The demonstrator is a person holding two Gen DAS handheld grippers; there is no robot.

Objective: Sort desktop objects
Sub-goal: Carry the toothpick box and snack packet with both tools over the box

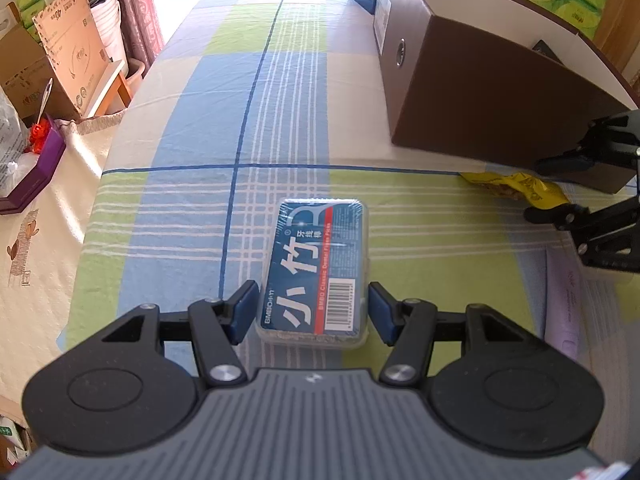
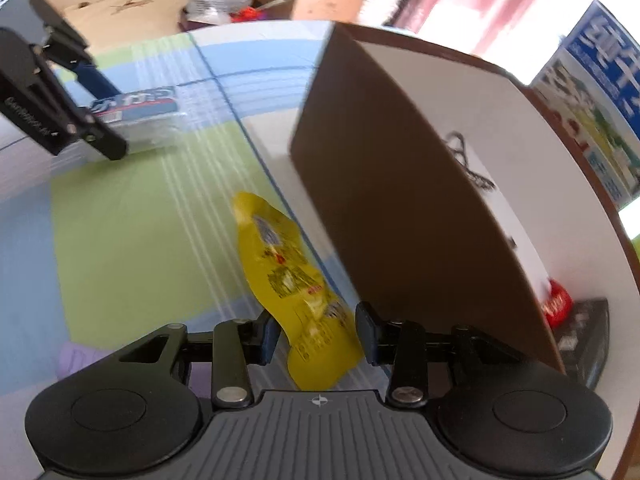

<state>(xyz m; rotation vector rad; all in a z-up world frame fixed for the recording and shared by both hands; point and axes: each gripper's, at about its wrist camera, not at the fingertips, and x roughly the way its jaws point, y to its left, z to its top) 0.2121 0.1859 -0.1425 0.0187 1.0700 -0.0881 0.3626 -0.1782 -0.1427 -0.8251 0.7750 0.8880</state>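
A clear box of floss picks (image 1: 316, 268) with a blue label lies on the checked cloth (image 1: 180, 208). My left gripper (image 1: 312, 312) is shut on its near end, blue pads against both long sides. The right wrist view shows that box (image 2: 136, 110) and the left gripper (image 2: 108, 116) at the upper left. A yellow snack packet (image 2: 296, 284) lies flat beside a brown box (image 2: 400, 208). My right gripper (image 2: 320, 336) stands open around the packet's near end, with a gap at the left pad. The left wrist view shows the packet (image 1: 516, 188) and right gripper (image 1: 536, 190) at the right edge.
The brown box (image 1: 480, 92) is white inside and holds a red item (image 2: 558, 304), a dark flat item (image 2: 584, 332) and a cord (image 2: 468, 164). A purple object (image 1: 564, 300) lies near the right gripper. A blue carton (image 2: 600, 100) stands behind the box. Cardboard boxes (image 1: 60, 60) crowd the left side table.
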